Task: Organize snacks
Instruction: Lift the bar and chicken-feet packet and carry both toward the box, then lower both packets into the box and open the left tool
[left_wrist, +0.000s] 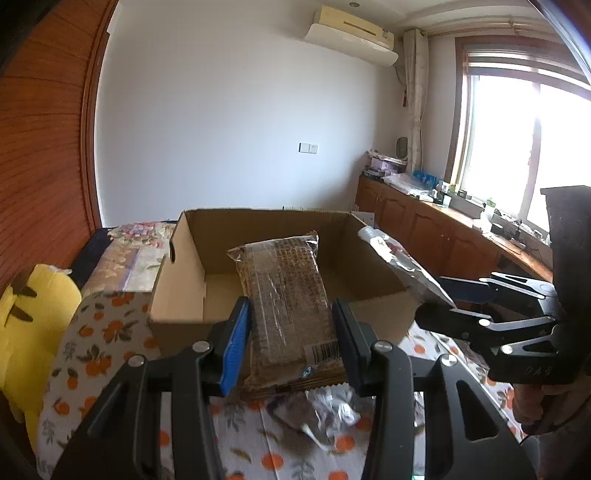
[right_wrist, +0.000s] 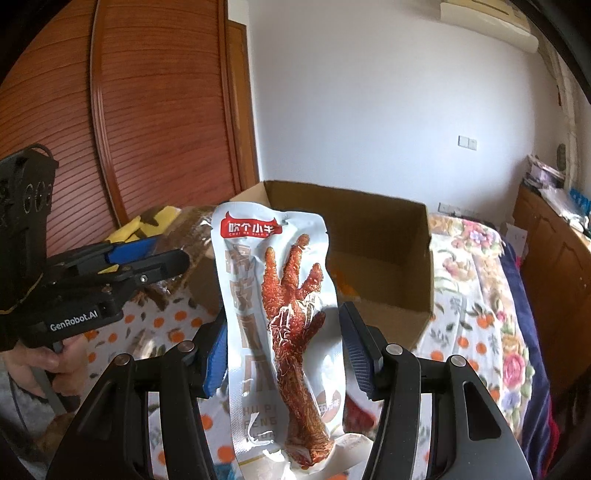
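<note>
My left gripper (left_wrist: 291, 332) is shut on a clear pack of brown wafer biscuits (left_wrist: 284, 295), holding it above the near wall of an open cardboard box (left_wrist: 184, 258). My right gripper (right_wrist: 282, 350) is shut on a white chicken-foot snack pouch (right_wrist: 280, 314), held upright in front of the same box (right_wrist: 406, 229). In the left wrist view the right gripper (left_wrist: 454, 299) shows at the right with the pouch (left_wrist: 399, 262) over the box's right wall. The left gripper (right_wrist: 162, 258) shows at the left of the right wrist view.
The box sits on a cloth with an orange-fruit print (left_wrist: 96, 332). More snack packets (left_wrist: 321, 413) lie on the cloth below my left gripper. A yellow plush (left_wrist: 33, 325) is at the left. A floral bedspread (right_wrist: 469, 280) and wooden cabinets (left_wrist: 424, 221) lie beyond.
</note>
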